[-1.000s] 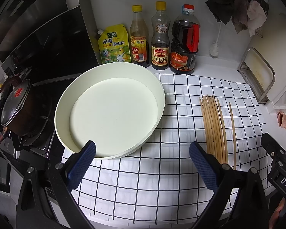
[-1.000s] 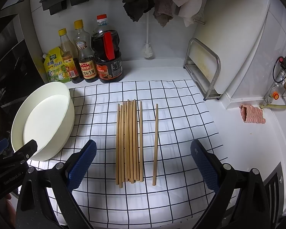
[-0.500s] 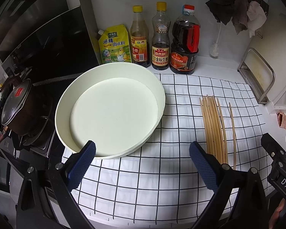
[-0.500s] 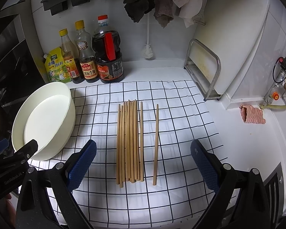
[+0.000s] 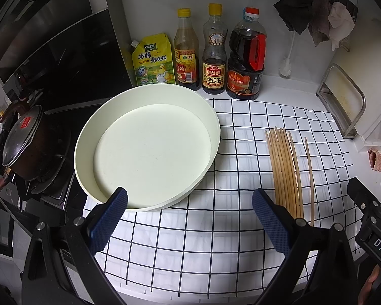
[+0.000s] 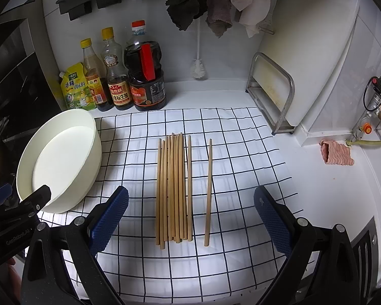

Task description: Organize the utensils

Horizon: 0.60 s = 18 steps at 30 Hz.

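Several wooden chopsticks [image 6: 174, 188] lie side by side in a bundle on a white checked cloth [image 6: 228, 254]. One single chopstick [image 6: 208, 193] lies apart to their right. The bundle also shows in the left wrist view [image 5: 283, 170], with the single chopstick [image 5: 310, 178] beside it. An empty cream round bowl [image 5: 149, 147] stands on the cloth's left; it shows in the right wrist view too [image 6: 58, 162]. My left gripper [image 5: 189, 218] is open and empty near the bowl's front rim. My right gripper [image 6: 190, 216] is open and empty, just before the chopsticks' near ends.
Three sauce bottles [image 5: 216, 58] and a yellow seasoning pouch [image 5: 153, 59] stand against the back wall. A pot [image 5: 25, 139] sits on the stove at left. A metal rack [image 6: 274, 94] holding a white cutting board [image 6: 315, 50] stands at right. A pink cloth [image 6: 336, 152] lies on the counter.
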{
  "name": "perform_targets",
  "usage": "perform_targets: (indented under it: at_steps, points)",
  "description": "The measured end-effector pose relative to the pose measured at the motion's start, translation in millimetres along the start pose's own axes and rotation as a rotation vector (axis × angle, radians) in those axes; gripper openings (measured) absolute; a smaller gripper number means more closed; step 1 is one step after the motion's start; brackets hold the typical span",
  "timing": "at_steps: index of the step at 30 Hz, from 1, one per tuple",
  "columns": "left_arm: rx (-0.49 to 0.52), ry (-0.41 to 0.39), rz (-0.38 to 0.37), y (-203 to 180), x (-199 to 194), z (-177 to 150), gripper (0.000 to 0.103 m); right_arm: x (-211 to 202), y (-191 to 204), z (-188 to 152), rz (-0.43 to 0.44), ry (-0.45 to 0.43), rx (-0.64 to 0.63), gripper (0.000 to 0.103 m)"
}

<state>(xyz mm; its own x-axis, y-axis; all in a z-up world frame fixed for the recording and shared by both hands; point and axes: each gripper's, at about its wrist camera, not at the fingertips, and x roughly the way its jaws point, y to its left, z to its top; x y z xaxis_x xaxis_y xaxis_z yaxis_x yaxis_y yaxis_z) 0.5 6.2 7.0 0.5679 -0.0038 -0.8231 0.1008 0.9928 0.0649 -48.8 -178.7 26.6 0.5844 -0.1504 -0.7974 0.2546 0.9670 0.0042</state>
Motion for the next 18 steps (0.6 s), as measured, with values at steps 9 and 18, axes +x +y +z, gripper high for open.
perform_targets:
  at_steps: [9, 18]
  points:
    - [0.001, 0.0, 0.0, -0.8, 0.3, -0.4, 0.097, -0.8, 0.8, -0.6, 0.002, -0.002, 0.001, 0.095]
    - [-0.001, -0.001, 0.001, 0.9, -0.7, -0.2, 0.097, -0.8, 2.7, -1.7, 0.006, -0.004, -0.003, 0.095]
